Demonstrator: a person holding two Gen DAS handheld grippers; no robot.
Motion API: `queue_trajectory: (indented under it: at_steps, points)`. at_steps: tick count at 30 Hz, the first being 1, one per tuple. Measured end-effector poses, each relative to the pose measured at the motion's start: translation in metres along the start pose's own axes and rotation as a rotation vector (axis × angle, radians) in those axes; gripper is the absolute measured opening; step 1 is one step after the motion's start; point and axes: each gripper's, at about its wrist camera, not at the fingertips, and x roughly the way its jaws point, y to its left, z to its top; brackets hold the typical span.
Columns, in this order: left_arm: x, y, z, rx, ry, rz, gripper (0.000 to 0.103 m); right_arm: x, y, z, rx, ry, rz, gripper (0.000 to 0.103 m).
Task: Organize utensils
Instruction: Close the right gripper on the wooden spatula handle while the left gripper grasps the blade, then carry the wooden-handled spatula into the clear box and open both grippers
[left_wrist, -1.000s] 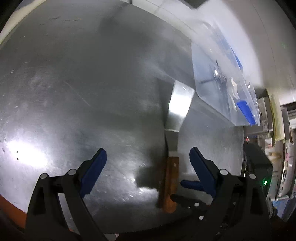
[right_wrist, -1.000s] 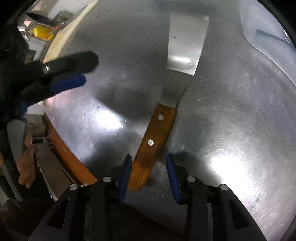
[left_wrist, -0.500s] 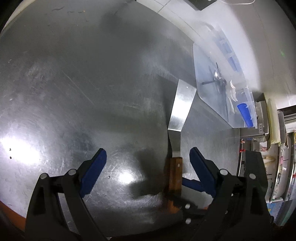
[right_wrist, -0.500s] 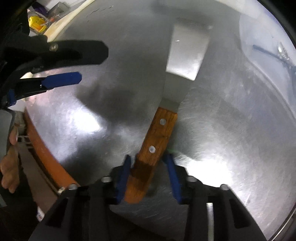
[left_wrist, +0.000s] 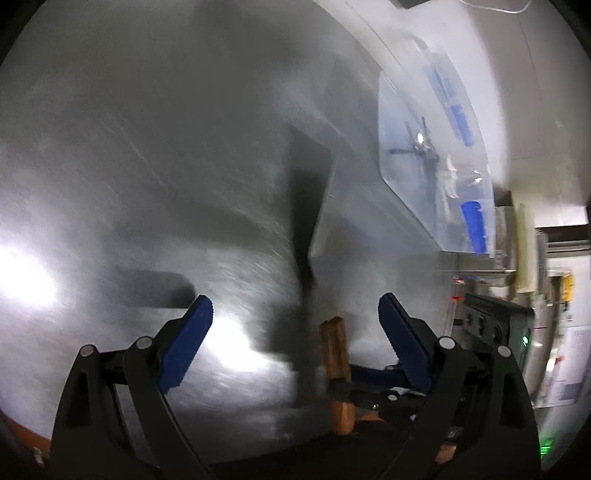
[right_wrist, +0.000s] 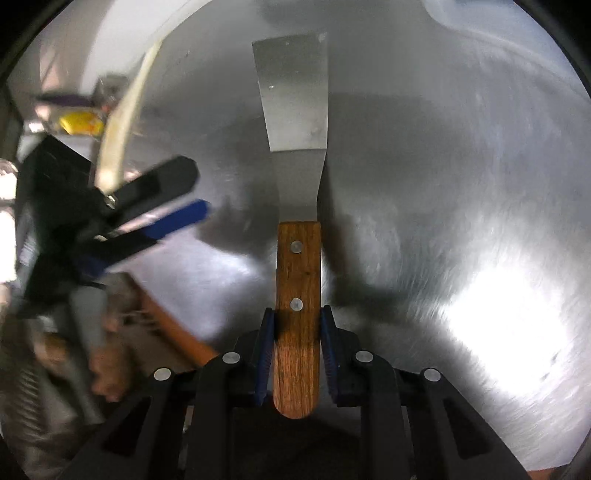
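Observation:
A spatula (right_wrist: 297, 266) with a wooden handle and a flat steel blade points straight ahead from my right gripper (right_wrist: 297, 314). The blue pads sit against both sides of the handle and the jaws are still closing on it. In the left wrist view the spatula (left_wrist: 334, 350) shows edge-on, lifted off the steel table (left_wrist: 147, 166), with the right gripper (left_wrist: 376, 373) clamped low on its handle. My left gripper (left_wrist: 295, 317) hangs open over the table with nothing between its fingers; the right wrist view shows that left gripper (right_wrist: 166, 206) off to the left.
A clear plastic bin (left_wrist: 424, 147) with several utensils and blue items inside stands at the back right by the wall. Equipment (left_wrist: 495, 328) sits beyond the table's right edge. A hand (right_wrist: 107, 376) holds the left gripper near the table's orange front edge (right_wrist: 173, 332).
The right gripper's jaws narrowed onto the spatula handle, which swung into line with the gripper and rose off the table. In the left view the blade turned edge-on.

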Motion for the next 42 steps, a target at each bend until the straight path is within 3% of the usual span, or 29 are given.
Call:
queue_trajectory:
  at_steps: [4,10,11,12,14,16,20,23,27,30,32,36,39,42]
  points:
    - [0.026,-0.003,-0.008,-0.057,0.085,-0.119,0.087,-0.006,-0.012,-0.006,0.051,0.02,0.091,0.026]
    - [0.05,-0.021,-0.019,-0.057,0.135,-0.148,0.084,-0.009,-0.015,-0.018,0.04,0.05,0.14,0.026]
    - [0.052,-0.023,-0.02,-0.058,0.133,-0.143,0.07,-0.009,-0.014,-0.019,0.033,0.05,0.14,0.026]
    - [0.055,-0.025,-0.023,-0.062,0.135,-0.137,0.062,-0.011,-0.014,-0.018,0.027,0.051,0.141,0.026]
    - [0.056,-0.024,-0.025,-0.089,0.121,-0.102,0.022,-0.014,-0.013,-0.019,0.013,0.045,0.135,0.026]
    - [0.051,-0.021,-0.029,-0.105,0.082,-0.091,0.006,-0.018,-0.011,-0.019,-0.003,0.047,0.139,0.026]
    - [0.024,-0.035,-0.039,-0.082,-0.001,-0.088,0.005,-0.028,0.005,-0.021,-0.07,0.037,0.168,0.026]
    - [-0.009,-0.067,-0.038,-0.014,-0.097,-0.124,0.004,-0.061,0.023,-0.021,-0.173,-0.032,0.18,0.026]
    - [-0.044,-0.15,-0.007,0.187,-0.203,-0.174,0.005,-0.135,0.04,-0.013,-0.294,-0.213,0.154,0.026]
    - [-0.044,-0.236,0.042,0.365,-0.241,-0.187,0.005,-0.203,0.034,0.008,-0.319,-0.379,0.087,0.026]
    - [-0.029,-0.278,0.073,0.412,-0.223,-0.2,0.005,-0.25,0.019,0.032,-0.294,-0.473,0.014,0.026]
    - [0.03,-0.353,0.134,0.467,-0.135,-0.189,0.005,-0.29,-0.025,0.082,-0.212,-0.518,-0.099,0.026]
    - [0.092,-0.375,0.167,0.441,-0.045,-0.12,0.005,-0.287,-0.066,0.122,-0.129,-0.48,-0.157,0.026]
    - [0.153,-0.367,0.188,0.397,0.054,-0.05,0.005,-0.263,-0.108,0.152,-0.039,-0.4,-0.132,0.026]
